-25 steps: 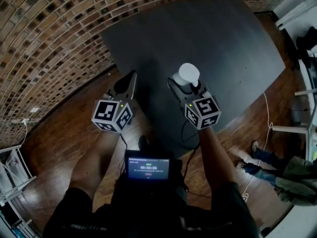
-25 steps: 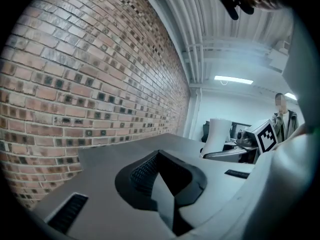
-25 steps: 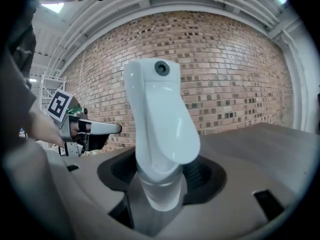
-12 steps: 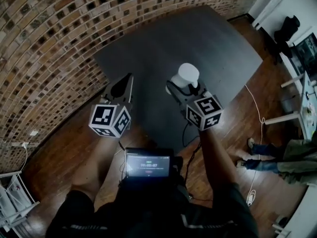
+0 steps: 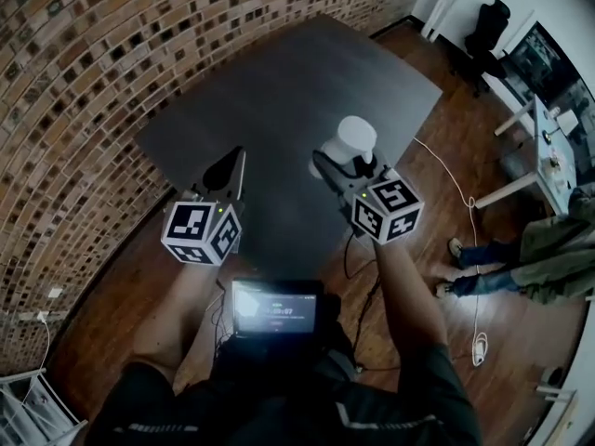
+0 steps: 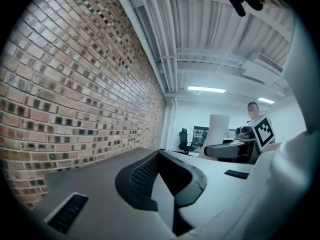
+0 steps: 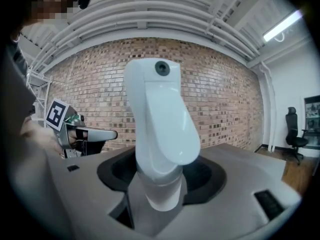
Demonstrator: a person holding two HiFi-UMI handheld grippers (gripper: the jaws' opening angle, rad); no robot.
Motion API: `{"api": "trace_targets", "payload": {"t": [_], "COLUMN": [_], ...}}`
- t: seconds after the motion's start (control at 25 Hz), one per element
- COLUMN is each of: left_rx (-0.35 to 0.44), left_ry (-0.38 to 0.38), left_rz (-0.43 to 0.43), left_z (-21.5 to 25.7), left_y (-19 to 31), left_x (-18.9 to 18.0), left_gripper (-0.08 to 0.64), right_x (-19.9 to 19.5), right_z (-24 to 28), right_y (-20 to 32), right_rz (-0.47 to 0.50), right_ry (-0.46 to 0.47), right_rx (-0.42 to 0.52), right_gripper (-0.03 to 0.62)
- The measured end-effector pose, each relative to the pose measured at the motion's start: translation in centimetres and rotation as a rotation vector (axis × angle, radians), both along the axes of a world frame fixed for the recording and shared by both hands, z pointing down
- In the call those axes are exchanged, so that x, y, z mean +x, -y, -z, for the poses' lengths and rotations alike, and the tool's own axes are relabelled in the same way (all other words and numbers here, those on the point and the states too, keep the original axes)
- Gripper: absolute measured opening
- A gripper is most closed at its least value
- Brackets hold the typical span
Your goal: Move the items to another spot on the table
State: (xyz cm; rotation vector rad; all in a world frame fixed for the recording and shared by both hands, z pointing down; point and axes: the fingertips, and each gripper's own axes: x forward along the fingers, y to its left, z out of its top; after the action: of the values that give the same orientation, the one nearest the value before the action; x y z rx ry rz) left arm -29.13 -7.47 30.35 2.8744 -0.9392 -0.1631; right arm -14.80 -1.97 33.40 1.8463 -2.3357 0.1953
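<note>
Our left tongs (image 5: 232, 163) and right tongs (image 5: 342, 163) are grey wedges with black pads. Behind each sits a cube (image 5: 202, 232) of black-and-white square markers, with a small green light (image 5: 364, 194) on top. Thin black cables (image 5: 351, 247) run back from the cubes to a black-framed screen (image 5: 273, 308) at our chest. Further back we wear black short sleeves (image 5: 139, 379).

White item (image 7: 160, 109): its foot is sunk between the jaws of the right claw (image 7: 159, 194) and is not visible. Screen (image 5: 274, 308) at the chest: print too small to read. Person (image 5: 502, 277) at the head view's right edge: cut off, only legs and part of a jacket showing.
</note>
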Motion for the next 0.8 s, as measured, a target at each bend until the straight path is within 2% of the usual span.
{"api": "trace_targets", "payload": {"t": [0.12, 0.28, 0.52, 0.8], "left_rx": [-0.002, -0.005, -0.014, -0.029], "left_ry": [0.008, 0.018, 0.04, 0.06], "left_rz": [0.008, 0.062, 0.134, 0.188], "left_z": [0.8, 1.1, 0.2, 0.0], "left_y": [-1.6, -3.6, -7.9, -9.7], "left_x": [3.0, 6.9, 13.9, 20.9], "left_gripper": [-0.009, -0.009, -0.009, -0.009], "right_x": [3.6, 8.3, 15.4, 22.0], "right_z": [0.8, 1.2, 1.3, 1.4], "right_y": [-2.1, -4.7, -7.8, -8.8], "right_rz": [-0.016, 0.001, 0.09, 0.148], "right_ry": [0.002, 0.008, 0.003, 0.012], "right_rx": [0.002, -0.002, 0.007, -0.001], "right_gripper": [0.275, 0.275, 0.275, 0.275]}}
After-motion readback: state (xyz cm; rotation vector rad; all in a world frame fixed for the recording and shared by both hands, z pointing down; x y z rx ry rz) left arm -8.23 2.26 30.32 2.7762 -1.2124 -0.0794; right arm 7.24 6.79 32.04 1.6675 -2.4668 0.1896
